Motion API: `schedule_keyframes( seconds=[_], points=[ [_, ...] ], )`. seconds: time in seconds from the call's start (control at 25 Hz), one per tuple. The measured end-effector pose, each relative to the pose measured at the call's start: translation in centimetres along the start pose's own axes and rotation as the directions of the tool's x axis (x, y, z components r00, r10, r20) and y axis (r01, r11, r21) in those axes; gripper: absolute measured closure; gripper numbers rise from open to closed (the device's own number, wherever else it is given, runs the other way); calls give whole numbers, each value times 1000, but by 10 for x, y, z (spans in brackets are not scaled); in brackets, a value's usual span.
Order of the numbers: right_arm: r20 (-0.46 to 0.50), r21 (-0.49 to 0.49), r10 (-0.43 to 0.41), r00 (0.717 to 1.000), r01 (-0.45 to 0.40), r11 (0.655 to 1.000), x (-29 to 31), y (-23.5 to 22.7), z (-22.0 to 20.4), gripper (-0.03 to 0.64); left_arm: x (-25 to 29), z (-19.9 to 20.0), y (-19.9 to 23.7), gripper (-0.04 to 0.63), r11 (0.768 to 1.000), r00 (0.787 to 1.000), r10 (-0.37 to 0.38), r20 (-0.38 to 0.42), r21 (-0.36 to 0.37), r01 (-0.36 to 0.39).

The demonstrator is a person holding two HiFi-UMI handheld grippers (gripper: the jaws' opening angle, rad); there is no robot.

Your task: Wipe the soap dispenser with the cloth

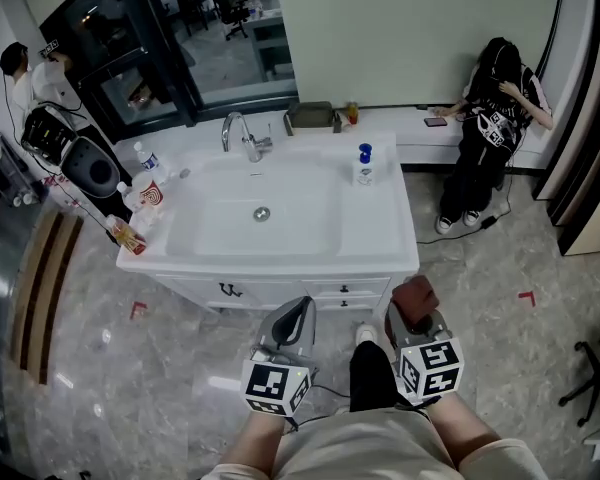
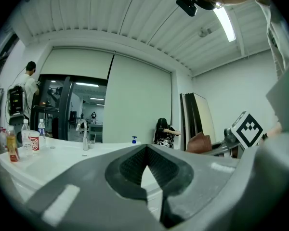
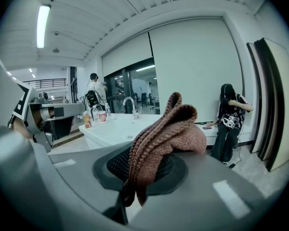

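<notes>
One cloth (image 3: 168, 134), clenched in the right gripper (image 3: 149, 165), hides its jaw tips. The left gripper (image 2: 145, 170) is closed and empty. One dispenser (image 1: 364, 165) shows tiny, right of centre.

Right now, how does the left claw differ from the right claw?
The left claw is shut and empty; the right claw is shut on the brown knitted cloth. The left claw's pads are bare; the right claw's are partly covered. Both are held low, short of the soap dispenser.
</notes>
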State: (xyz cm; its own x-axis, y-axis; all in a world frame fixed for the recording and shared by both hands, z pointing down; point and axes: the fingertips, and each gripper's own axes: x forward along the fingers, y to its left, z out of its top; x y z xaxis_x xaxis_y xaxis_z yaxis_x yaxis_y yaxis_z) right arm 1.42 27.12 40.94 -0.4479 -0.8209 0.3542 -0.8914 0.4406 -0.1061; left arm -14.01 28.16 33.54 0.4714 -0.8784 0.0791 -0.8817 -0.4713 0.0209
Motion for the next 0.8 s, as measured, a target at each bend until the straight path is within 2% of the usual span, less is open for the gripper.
schedule_keyframes(
  seconds=[0.36, 0.6, 0.8],
  points=[
    [-33, 16, 26, 999, -26, 1000, 122, -96, 40, 538, 143, 0, 54, 595, 999, 998, 40, -42, -4, -41],
    [-66, 8, 47, 997, -47, 999, 189, -156, 60, 538, 241, 2, 74, 595, 1000, 999, 8, -54, 1, -8],
    [-110, 12, 81, 991, -80, 997, 236, -186, 60, 538, 306, -3, 88, 595, 1000, 996, -19, -85, -3, 18]
  ],
)
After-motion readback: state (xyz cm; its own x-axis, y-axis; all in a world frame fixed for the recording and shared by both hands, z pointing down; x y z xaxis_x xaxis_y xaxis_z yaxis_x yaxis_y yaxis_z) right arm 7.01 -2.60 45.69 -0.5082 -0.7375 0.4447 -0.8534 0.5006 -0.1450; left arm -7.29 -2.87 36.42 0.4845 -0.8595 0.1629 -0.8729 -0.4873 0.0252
